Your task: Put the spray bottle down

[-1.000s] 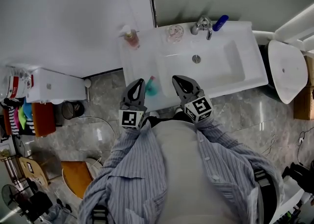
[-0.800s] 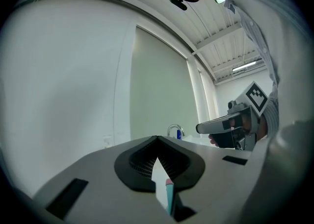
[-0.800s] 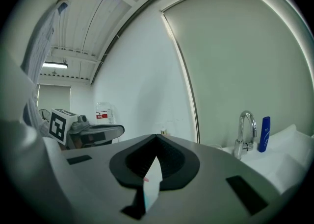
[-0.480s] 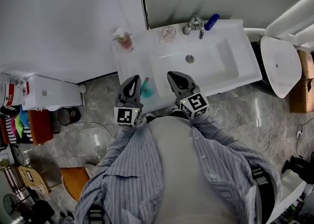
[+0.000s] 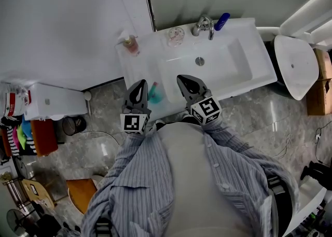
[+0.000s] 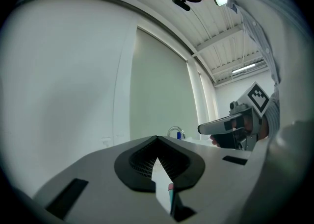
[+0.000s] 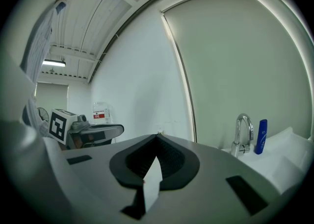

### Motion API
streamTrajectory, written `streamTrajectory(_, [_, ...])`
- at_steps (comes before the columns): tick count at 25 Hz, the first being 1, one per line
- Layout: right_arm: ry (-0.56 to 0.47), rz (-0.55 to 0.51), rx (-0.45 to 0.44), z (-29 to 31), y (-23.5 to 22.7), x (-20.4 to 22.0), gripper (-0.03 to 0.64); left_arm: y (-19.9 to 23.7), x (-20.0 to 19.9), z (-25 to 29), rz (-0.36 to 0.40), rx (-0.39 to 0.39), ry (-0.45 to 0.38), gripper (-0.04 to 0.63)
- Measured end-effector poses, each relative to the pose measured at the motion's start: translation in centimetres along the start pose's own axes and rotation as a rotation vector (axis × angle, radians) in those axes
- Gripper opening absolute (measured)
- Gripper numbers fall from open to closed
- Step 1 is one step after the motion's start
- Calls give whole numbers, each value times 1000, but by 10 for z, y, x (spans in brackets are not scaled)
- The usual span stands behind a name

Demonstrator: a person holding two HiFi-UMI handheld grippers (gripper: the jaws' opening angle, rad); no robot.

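A teal spray bottle (image 5: 154, 94) with a pink tip stands on the front left edge of the white sink counter (image 5: 244, 75). My left gripper (image 5: 139, 89) hangs just left of it, jaws shut with nothing between them. In the left gripper view only a teal and pink sliver of the spray bottle (image 6: 170, 196) shows below the shut left gripper (image 6: 157, 139). My right gripper (image 5: 188, 83) is over the counter's front edge, right of the bottle, also shut and empty; the right gripper (image 7: 157, 137) points toward the wall.
At the back of the sink are a chrome faucet (image 5: 203, 25), a blue bottle (image 5: 222, 21), a cup (image 5: 176, 35) and a soap dispenser (image 5: 130, 43). A toilet (image 5: 295, 65) stands to the right, a white cabinet (image 5: 57, 101) and a bin (image 5: 75, 124) to the left.
The head view has shifted a little, sliding the sink left in the picture. Both grippers and the spray bottle keep their places relative to the sink.
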State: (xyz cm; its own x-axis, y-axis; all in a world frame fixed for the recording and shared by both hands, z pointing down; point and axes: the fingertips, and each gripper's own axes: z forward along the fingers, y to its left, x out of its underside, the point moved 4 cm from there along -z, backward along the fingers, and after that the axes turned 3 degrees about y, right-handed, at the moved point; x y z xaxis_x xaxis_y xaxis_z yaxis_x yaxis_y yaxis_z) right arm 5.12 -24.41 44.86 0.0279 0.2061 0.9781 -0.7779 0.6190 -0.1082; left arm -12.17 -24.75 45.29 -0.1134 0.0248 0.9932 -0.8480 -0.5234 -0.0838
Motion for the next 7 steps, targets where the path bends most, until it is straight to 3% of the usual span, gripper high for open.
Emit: streamTrajectory(7, [0,1,-1,-1,1,1,14,-2,2,-1,-7,3,-1,2])
